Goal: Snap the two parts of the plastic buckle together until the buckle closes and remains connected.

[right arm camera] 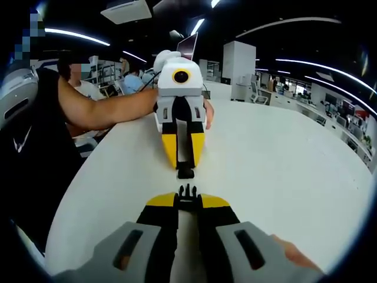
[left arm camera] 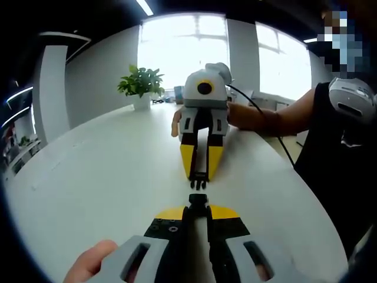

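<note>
Left gripper view: my left gripper [left arm camera: 198, 203] has its jaws clenched on the socket half of the buckle [left arm camera: 198, 200], a small black piece that sticks out just past the yellow jaw tips, low over the white table [left arm camera: 106, 171]. Facing it is my right gripper [left arm camera: 199, 177], also closed, its yellow tips pinching the pronged half of the buckle [left arm camera: 198, 184]. The prongs point toward the socket half. The two halves are lined up end to end with a small gap of table between them; they are not touching and not snapped.

Right gripper view: same arrangement seen from the other side. My right gripper [right arm camera: 187, 197] grips the pronged half [right arm camera: 187, 191], prongs forward. Beyond the prongs, across the gap, the left gripper [right arm camera: 185, 165] holds the socket half [right arm camera: 185, 173] at its tips. Again the halves are near, aligned, apart.

Both grippers rest low on the table, jaws roughly level with its surface. My left hand [right arm camera: 207, 112] wraps the body of the left gripper, forearm running back toward my torso. In the left gripper view my right hand [left arm camera: 241, 115] holds the right gripper likewise.

Beyond the right gripper, at the far edge of the table, stands a potted plant [left arm camera: 140, 85] in front of bright windows [left arm camera: 194, 41].
</note>
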`<state>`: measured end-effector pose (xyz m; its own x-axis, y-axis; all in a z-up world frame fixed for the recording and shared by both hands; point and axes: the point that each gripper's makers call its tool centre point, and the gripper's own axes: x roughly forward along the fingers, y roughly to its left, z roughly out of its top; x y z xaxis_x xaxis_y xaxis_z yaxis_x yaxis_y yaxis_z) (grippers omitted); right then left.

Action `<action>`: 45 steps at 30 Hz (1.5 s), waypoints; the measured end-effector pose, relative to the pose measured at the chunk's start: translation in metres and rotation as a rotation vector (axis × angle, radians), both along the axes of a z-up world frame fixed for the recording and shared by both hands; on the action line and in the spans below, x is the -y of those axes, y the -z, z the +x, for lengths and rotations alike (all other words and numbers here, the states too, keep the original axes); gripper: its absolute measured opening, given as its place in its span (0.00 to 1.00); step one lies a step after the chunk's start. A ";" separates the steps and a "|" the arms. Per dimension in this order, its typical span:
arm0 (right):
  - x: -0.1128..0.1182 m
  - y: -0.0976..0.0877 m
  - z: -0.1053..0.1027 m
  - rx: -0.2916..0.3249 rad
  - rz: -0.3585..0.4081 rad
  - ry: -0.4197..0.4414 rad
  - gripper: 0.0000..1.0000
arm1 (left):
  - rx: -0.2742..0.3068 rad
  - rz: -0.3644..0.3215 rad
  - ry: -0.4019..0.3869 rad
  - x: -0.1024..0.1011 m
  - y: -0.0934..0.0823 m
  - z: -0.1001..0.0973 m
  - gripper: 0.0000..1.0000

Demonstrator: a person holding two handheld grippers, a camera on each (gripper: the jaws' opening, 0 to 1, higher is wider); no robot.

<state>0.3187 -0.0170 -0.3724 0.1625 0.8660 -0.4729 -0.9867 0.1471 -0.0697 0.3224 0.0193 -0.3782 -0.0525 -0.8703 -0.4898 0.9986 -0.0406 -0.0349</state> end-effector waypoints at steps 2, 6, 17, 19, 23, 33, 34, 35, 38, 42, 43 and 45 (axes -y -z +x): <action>0.000 0.000 0.000 0.000 0.001 0.000 0.12 | 0.002 0.001 0.001 0.000 0.000 -0.001 0.11; 0.000 0.000 0.000 0.000 0.001 0.000 0.12 | 0.003 0.001 0.005 0.002 0.000 -0.002 0.11; 0.000 0.000 0.000 0.001 0.002 -0.001 0.12 | 0.001 0.000 0.004 0.001 0.000 -0.002 0.11; 0.000 0.000 0.001 0.002 0.002 0.000 0.12 | 0.001 0.000 0.004 0.001 -0.001 -0.002 0.11; -0.002 0.000 0.001 0.007 0.003 -0.002 0.12 | 0.002 0.002 0.003 0.001 -0.001 -0.002 0.11; -0.003 0.000 -0.001 0.006 0.004 -0.006 0.12 | 0.003 0.003 0.002 0.003 0.000 -0.003 0.11; -0.004 0.000 -0.001 0.007 0.005 -0.008 0.12 | 0.003 0.003 0.002 0.004 0.000 -0.004 0.11; -0.004 0.000 -0.001 0.007 0.005 -0.008 0.12 | 0.003 0.003 0.002 0.004 0.000 -0.004 0.11; -0.004 0.000 -0.001 0.008 0.006 -0.010 0.12 | 0.003 0.002 0.003 0.004 0.000 -0.004 0.11; -0.004 0.000 -0.001 0.006 0.007 -0.010 0.12 | 0.002 0.001 0.006 0.005 0.000 -0.004 0.11; -0.004 0.000 -0.001 0.006 0.007 -0.010 0.12 | 0.001 0.001 0.006 0.005 0.000 -0.004 0.11; -0.004 0.000 -0.002 0.007 0.007 -0.011 0.12 | 0.001 0.001 0.006 0.006 0.000 -0.005 0.11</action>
<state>0.3170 -0.0127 -0.3724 0.1564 0.8708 -0.4660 -0.9877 0.1371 -0.0754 0.3177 0.0138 -0.3780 -0.0574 -0.8694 -0.4907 0.9983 -0.0469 -0.0336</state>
